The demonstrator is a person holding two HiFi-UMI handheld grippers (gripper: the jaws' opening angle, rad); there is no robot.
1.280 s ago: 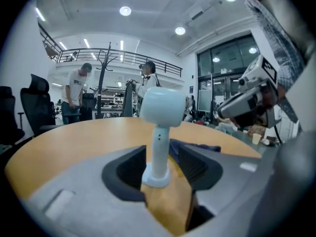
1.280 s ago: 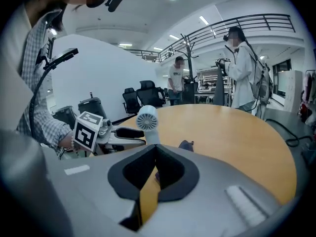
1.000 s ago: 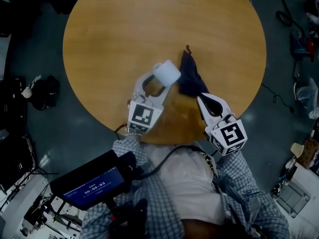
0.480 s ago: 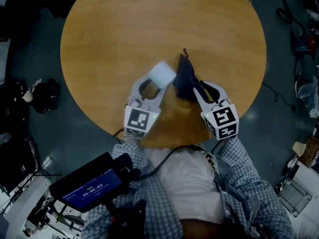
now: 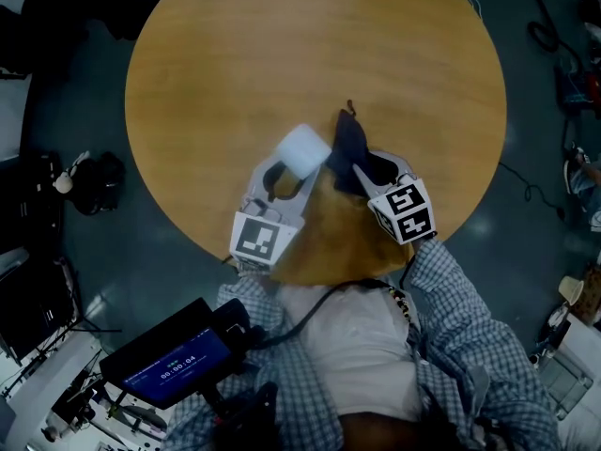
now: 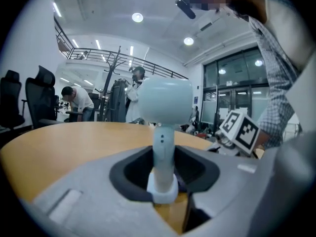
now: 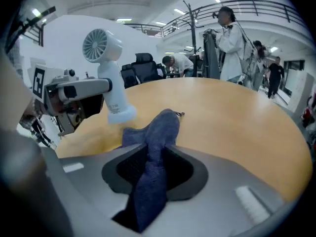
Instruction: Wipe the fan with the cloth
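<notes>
Fan (image 5: 302, 148): in the head view it stands by the near edge of the bench (image 5: 282, 36), held in the left tongs (image 5: 293, 171). The dark blue cloth (image 5: 349, 141) lies just to its right, with its near end inside the right tongs (image 5: 374, 169).

Left gripper view: the left tongs have just been closing and grip the stem (image 6: 162, 152) of the fan. The stem's long axis runs near upright, head on top.

Right gripper view: the right tongs (image 7: 150, 174) have just been opening. They stand wide, and the cloth (image 7: 159, 127) lies loose between them, not pinched. The fan (image 7: 106, 58) sits ahead and to the left, grille facing us. We cannot tell whether its base touches the bench.

We judge that the right tongs must close on the cloth, then carry it left to the grille. The right hand is the nearer one.
</notes>
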